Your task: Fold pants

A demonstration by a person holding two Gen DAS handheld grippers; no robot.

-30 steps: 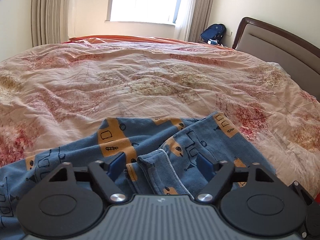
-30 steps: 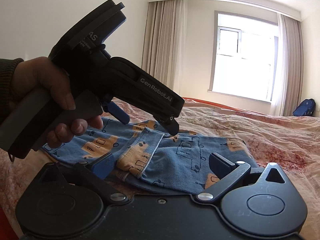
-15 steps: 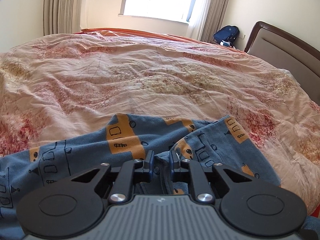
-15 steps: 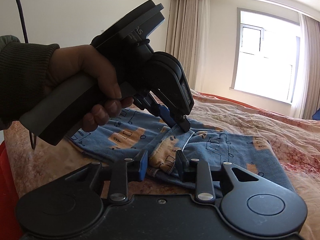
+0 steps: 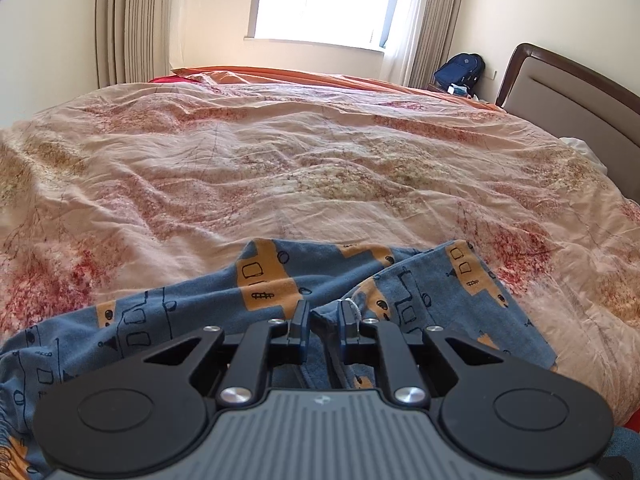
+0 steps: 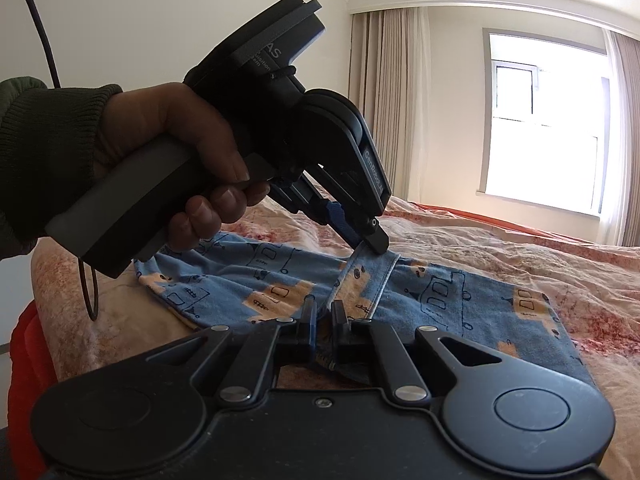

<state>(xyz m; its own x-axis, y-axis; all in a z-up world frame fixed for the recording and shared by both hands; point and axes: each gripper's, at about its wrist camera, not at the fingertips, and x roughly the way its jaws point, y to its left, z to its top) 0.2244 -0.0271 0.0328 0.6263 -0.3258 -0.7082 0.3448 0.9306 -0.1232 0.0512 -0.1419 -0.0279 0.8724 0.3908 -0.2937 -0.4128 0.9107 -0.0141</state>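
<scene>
Blue pants (image 5: 168,320) with orange vehicle prints lie crumpled on the near part of the bed. In the left wrist view, my left gripper (image 5: 324,322) is shut on a raised fold of their hem. From the right wrist view the pants (image 6: 460,300) spread to the right, and the left gripper (image 6: 374,242), held by a hand (image 6: 172,140), pinches a hem edge and lifts it slightly. My right gripper (image 6: 322,320) is closing, its pads pressing on a fold of the same hem just below.
A wrinkled pink floral bedcover (image 5: 320,160) stretches far ahead. The headboard (image 5: 568,92) stands at the right, a blue backpack (image 5: 460,68) in the far corner. Curtains and a bright window (image 5: 320,0) line the far wall. Red fabric (image 6: 28,360) hangs at the bed's near edge.
Both grippers went from wide open to shut on the pants' hem. The pinched fabric now stands up a little between them. Neither hand has shifted much.
</scene>
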